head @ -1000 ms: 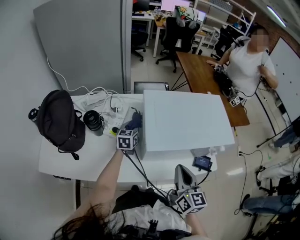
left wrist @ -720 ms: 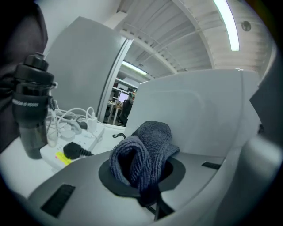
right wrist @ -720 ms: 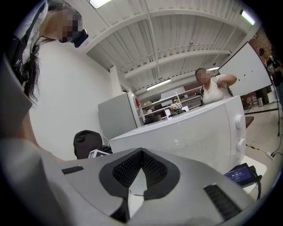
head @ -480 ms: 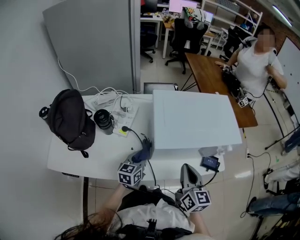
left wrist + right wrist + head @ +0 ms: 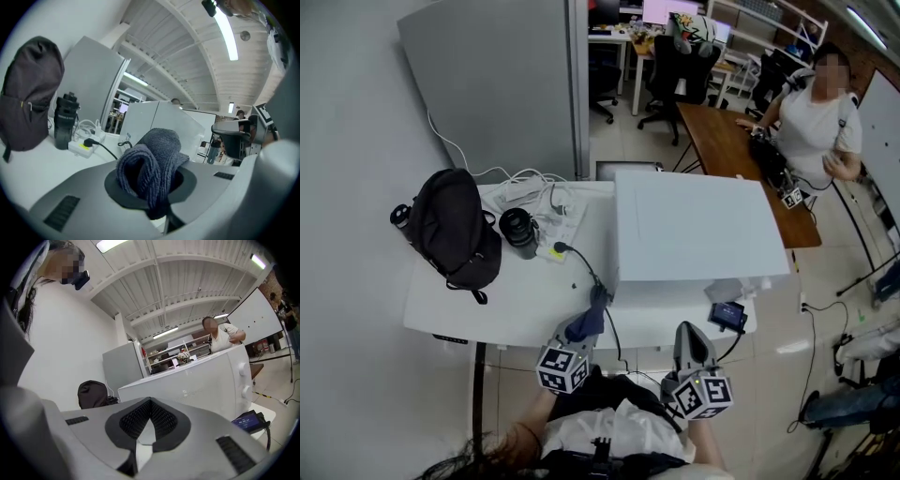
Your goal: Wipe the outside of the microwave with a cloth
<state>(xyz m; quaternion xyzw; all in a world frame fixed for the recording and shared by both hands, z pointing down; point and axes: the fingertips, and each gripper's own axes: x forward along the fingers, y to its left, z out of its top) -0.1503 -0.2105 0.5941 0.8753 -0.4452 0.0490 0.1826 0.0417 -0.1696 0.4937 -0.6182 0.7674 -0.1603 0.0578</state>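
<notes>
The white microwave (image 5: 698,230) stands on the right part of the white table (image 5: 478,309); its side shows in the left gripper view (image 5: 157,122) and its door and knobs in the right gripper view (image 5: 197,380). My left gripper (image 5: 579,336) hangs over the table's front edge, just left of the microwave's front corner, shut on a folded dark blue cloth (image 5: 586,323) that bulges out between its jaws (image 5: 152,164). My right gripper (image 5: 690,333) is in front of the microwave, off the table's edge, shut with nothing in it (image 5: 140,439).
A black backpack (image 5: 450,230) lies at the table's left, with a dark bottle (image 5: 518,230) and a power strip with cables (image 5: 548,202) beside it. A small dark device (image 5: 727,314) lies at the microwave's front right. A person (image 5: 811,103) stands at a wooden table behind.
My left gripper has drawn back from the microwave's left side to the table's front edge, still holding the cloth. The right gripper has hardly moved.
</notes>
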